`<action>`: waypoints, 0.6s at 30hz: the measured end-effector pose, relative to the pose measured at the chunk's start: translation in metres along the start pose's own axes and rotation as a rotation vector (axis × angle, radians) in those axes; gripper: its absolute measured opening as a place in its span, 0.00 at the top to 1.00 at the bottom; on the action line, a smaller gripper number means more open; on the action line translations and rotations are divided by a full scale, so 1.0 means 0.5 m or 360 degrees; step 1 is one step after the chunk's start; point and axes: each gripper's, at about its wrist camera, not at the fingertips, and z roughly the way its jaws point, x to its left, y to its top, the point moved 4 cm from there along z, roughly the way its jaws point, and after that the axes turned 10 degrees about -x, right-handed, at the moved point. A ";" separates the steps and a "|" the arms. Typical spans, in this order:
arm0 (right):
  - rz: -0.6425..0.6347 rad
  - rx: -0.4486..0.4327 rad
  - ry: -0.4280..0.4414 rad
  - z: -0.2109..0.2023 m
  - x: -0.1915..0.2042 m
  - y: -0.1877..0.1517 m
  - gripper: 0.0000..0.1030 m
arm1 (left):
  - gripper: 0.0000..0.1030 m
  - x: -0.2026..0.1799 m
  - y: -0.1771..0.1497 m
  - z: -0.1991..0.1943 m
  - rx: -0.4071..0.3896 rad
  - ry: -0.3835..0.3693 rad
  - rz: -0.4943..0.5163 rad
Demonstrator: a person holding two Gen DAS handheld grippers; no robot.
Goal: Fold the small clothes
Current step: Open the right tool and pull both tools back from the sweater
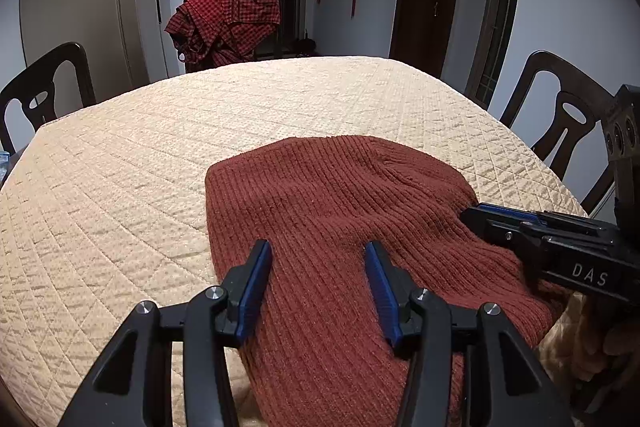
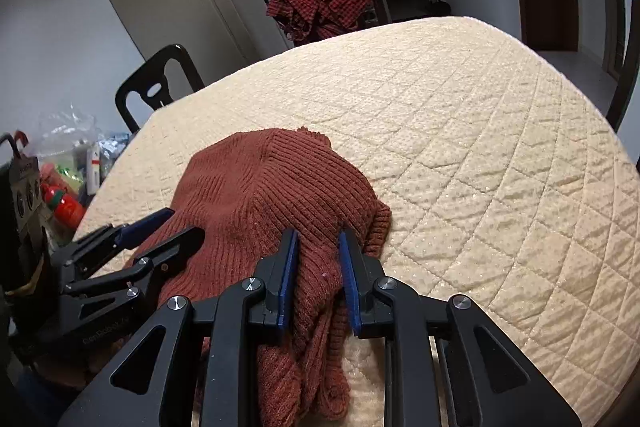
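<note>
A rust-red ribbed knit garment point(image 1: 320, 187) lies on the cream quilted table cover point(image 1: 140, 147), near the front edge. My left gripper point(image 1: 317, 247) hovers low over its near part, jaws open, with flat cloth under the gap. In the right wrist view my right gripper point(image 2: 319, 237) is shut on a bunched fold of the garment point(image 2: 260, 187), which hangs down between the pads. The right gripper point(image 1: 474, 213) shows at the garment's right edge in the left wrist view. In the right wrist view the left gripper point(image 2: 176, 223) rests at the garment's left side.
A red checked cloth point(image 1: 228, 23) is draped over a chair at the far side of the table. Dark chairs point(image 1: 44, 95) point(image 1: 560, 115) stand at both sides. Bottles and a plastic bag point(image 2: 68, 179) sit beyond the table's left edge. The quilted cover point(image 2: 480, 147) stretches away to the right.
</note>
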 end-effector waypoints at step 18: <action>-0.0285 -0.0035 0.0015 -0.123 0.077 -0.055 0.79 | 0.61 -0.004 -0.029 -0.131 -0.0034 -0.0033 -0.0024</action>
